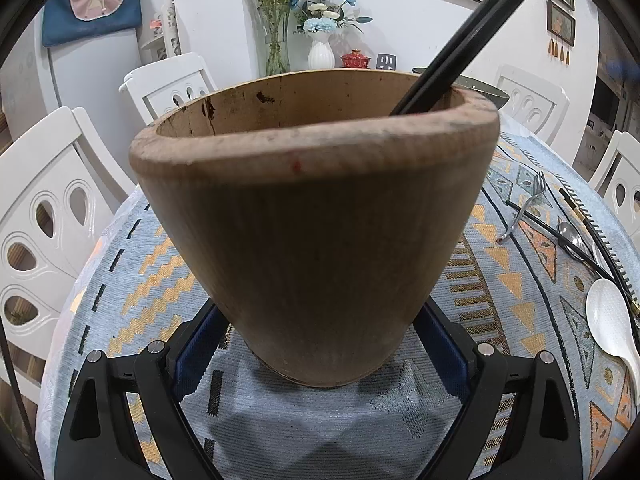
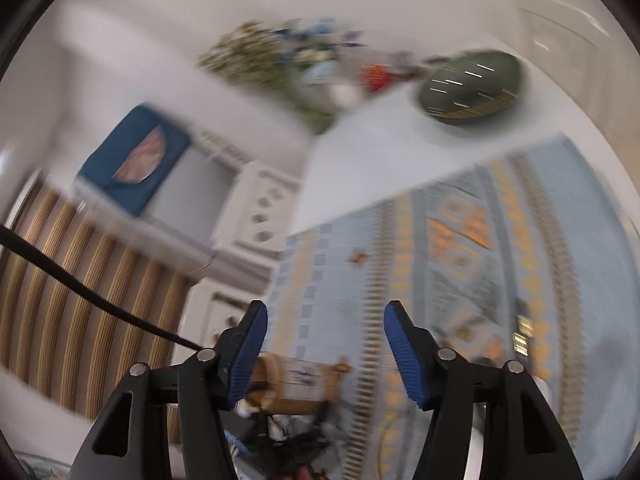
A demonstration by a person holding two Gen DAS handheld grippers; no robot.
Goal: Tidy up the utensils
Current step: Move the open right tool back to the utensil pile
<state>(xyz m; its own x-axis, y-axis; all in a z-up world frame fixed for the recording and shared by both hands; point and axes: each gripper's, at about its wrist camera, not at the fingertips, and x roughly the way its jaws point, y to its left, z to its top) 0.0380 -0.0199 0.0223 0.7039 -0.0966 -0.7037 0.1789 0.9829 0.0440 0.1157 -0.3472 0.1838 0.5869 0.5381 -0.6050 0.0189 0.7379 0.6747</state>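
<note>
Wooden holder [image 1: 316, 216]: clamped in my left claw [image 1: 320, 344], chopsticks [image 1: 460, 40] inside.
Right claw [image 2: 324, 344]: apart, empty.
Next: fetch fork [image 1: 528, 208], 3 o'clock.

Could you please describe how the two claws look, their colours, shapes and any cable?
Both are alike. The left claw and the right claw each have matte black, angular arms with triangular cut-outs and round silver pivot pins. The fingers carry blue ribbed pads. A thin black cable runs beside the right claw. No sleeve or hand is visible.
</note>
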